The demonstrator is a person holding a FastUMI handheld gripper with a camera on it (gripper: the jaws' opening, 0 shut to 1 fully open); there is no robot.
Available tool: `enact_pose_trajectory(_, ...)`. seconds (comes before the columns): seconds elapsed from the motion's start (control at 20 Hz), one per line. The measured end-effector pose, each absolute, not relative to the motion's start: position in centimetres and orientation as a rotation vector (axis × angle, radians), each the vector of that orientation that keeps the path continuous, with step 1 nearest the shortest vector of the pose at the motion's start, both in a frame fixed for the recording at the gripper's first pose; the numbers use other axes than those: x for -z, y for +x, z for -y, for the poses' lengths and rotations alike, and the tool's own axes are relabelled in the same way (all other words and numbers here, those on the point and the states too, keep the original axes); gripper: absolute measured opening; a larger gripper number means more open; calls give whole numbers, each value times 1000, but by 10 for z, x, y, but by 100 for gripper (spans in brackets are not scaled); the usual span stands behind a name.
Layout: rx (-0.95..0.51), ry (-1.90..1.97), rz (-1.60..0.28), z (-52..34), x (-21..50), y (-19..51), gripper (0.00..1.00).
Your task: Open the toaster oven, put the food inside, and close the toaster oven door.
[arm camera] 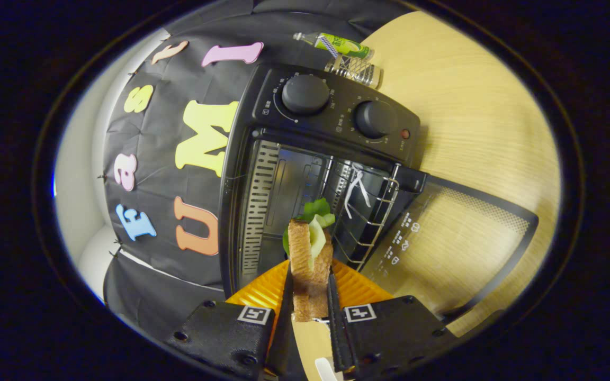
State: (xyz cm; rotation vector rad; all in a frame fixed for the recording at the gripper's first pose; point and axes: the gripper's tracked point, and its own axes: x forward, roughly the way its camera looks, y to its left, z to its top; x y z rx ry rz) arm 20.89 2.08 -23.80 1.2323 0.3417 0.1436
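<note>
The oven is already open: its glass door is swung fully down over the table, so the first step looks done. My claw is closed down narrow on the sandwich, a finger pressing each bread side, and holds it above an orange plate, just short of the oven mouth. Still to do, I judge: carry it in, let go, shut the door. Inside I see a wire rack with a white tie on it and no food yet. Two bottles lie beyond the oven.
</note>
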Motion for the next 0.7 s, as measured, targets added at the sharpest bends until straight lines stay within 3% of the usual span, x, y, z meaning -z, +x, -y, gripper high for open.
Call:
enact_pose_trajectory(0.5, -138, 1094, -313, -30, 236, 270, 39)
enact_pose_trajectory(0.7, -167, 1020, -340, -39, 234, 273, 48)
